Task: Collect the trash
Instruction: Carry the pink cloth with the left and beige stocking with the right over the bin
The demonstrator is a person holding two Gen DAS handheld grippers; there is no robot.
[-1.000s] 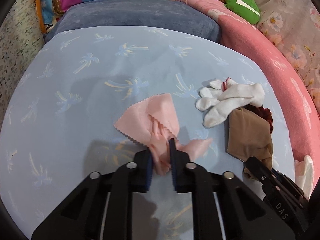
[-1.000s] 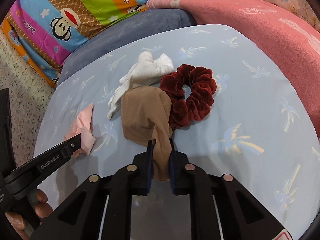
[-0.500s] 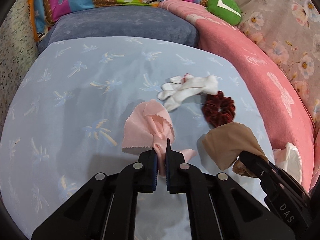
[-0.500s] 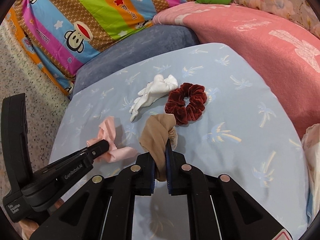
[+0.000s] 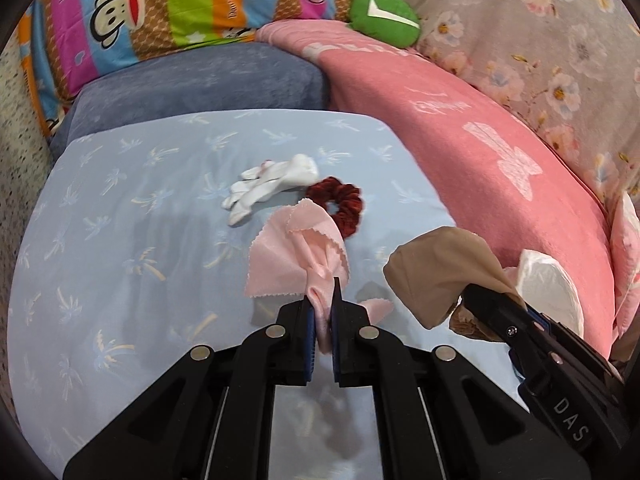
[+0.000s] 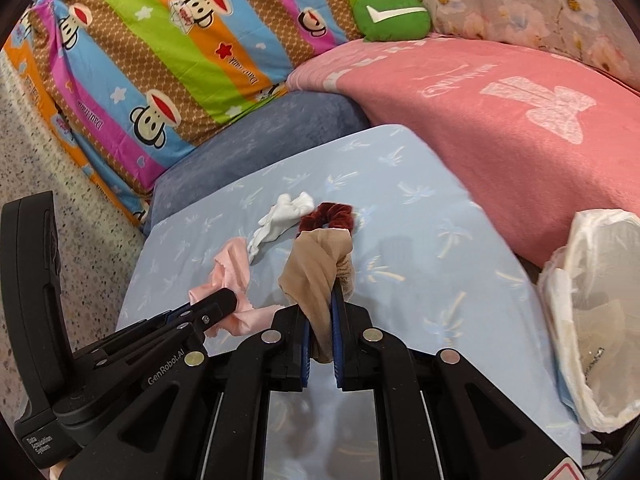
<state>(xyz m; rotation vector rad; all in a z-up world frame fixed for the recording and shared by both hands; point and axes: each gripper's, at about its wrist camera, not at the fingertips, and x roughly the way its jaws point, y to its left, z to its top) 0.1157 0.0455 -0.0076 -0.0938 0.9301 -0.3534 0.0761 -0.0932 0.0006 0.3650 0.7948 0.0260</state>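
Left tongs [image 5: 325, 300] are clamping one soft pink zigzag-edged cloth [image 5: 294, 256]; right tongs [image 6: 320, 312] are clamping one tan stocking [image 6: 316, 268], both lifted. Lying farther on the blue bedsheet [image 5: 120, 240]: one white glove [image 5: 272, 184], one crimson velvet scrunchie [image 5: 340, 204]. One crinkled white bag [image 6: 592, 320] is sitting right.

Bright, even indoor light; strong fisheye bending in both wrist views.

The pale blue sheet [image 5: 120, 208] is evenly lit, with no glare. Soft grey shadows lie on it just below the pink cloth [image 5: 296, 256] and near the tan stocking [image 6: 316, 268], and a blurred shadow sits low between the black gripper arms. Edges curve hard: the striped pillow [image 6: 160, 60] and pink blanket [image 5: 480, 160] bow around the sheet, and dark corners ring each picture. The middle is sharp; the rim softens slightly.
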